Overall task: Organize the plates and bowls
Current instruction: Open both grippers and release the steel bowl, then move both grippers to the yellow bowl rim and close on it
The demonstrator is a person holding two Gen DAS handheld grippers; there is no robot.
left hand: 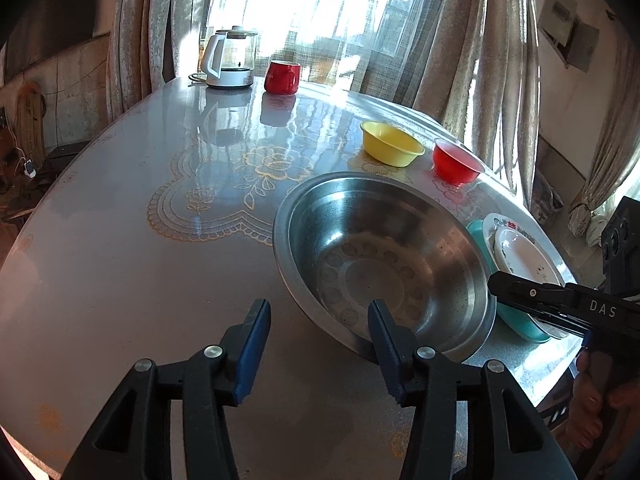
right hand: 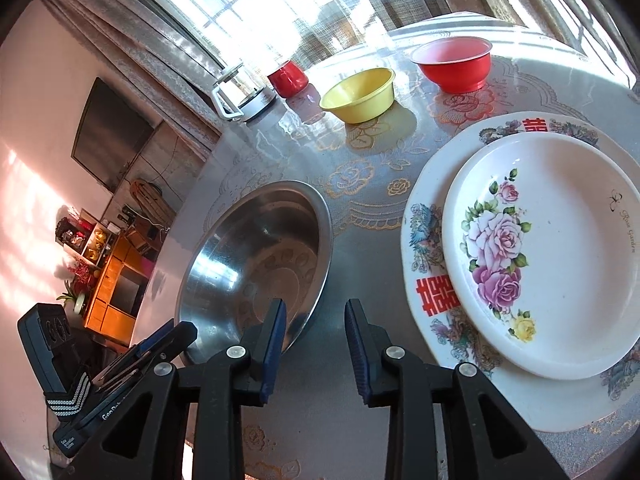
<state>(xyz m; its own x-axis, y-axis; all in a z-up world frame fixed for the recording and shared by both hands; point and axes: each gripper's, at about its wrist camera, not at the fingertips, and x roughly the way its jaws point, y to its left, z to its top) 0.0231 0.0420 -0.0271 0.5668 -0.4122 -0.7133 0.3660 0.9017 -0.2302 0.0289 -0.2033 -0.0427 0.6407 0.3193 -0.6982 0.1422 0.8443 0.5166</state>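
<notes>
A large steel bowl (left hand: 384, 256) (right hand: 260, 264) sits on the round table. My left gripper (left hand: 318, 320) is open, its right finger over the bowl's near rim. My right gripper (right hand: 316, 320) is open and empty, between the steel bowl and a stack of plates: a small rose plate (right hand: 552, 256) on a large patterned plate (right hand: 432, 304). In the left wrist view the stack (left hand: 520, 252) rests on a teal plate (left hand: 516, 316). A yellow bowl (left hand: 392, 144) (right hand: 360, 96) and a red bowl (left hand: 456, 160) (right hand: 454, 64) stand farther back.
A red mug (left hand: 282, 76) (right hand: 288, 78) and a glass kettle (left hand: 230, 60) (right hand: 244, 92) stand at the table's far side by the curtained window. The table edge (left hand: 560, 364) runs close to the right of the plates. The right gripper's body (left hand: 560, 308) shows over the plates.
</notes>
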